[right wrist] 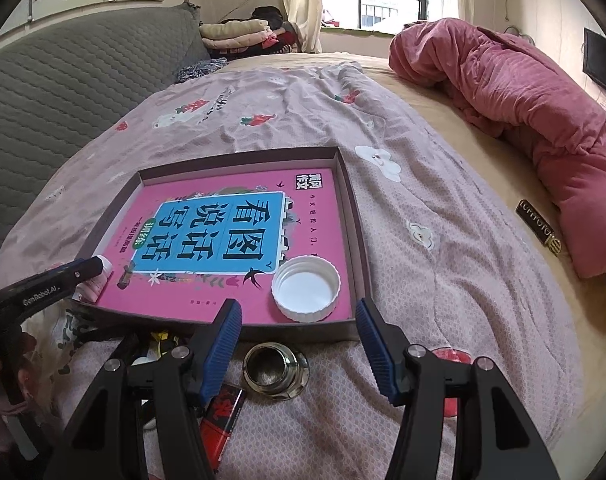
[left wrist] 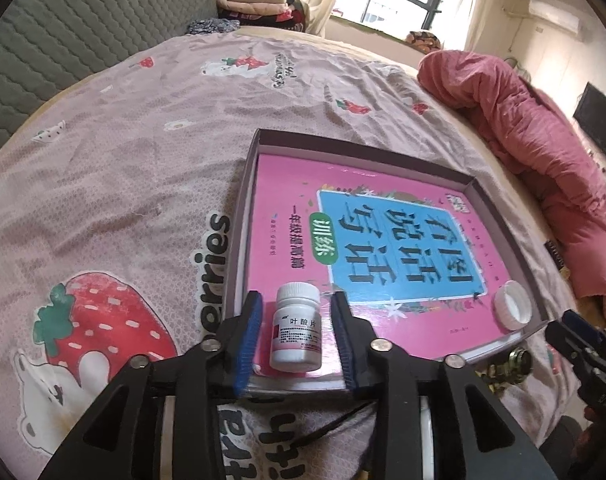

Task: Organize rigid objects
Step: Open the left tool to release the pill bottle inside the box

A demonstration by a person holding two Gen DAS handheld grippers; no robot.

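I am working over a bed spread with a pink strawberry-print quilt [left wrist: 115,168], a grey padded headboard far left, a window at the far end and a rolled red duvet [right wrist: 523,120] along the right. On the quilt sits a shallow brown cardboard box tray [left wrist: 245,216] with a pink and blue children's book [left wrist: 383,240] lying flat in it as a floor, so I take it as the collecting place.

At the tray's near left corner a small white plastic pill bottle [left wrist: 297,330] stands upright on the book. My left gripper [left wrist: 297,336] brackets it, blue pads apart on either side with gaps showing, so I judge it is either just set down or about to be taken; the frames do not say which.

Further right, a white ribbed plastic cap [right wrist: 306,288] rests open side up in the near right corner, apart from the bottle.

My right gripper [right wrist: 299,348] hangs wide open outside the near wall, over a round steel cup-like object [right wrist: 275,372] on the quilt. A red and black packet [right wrist: 223,408] lies just left of it. The steel object looks like the next thing to lift in.
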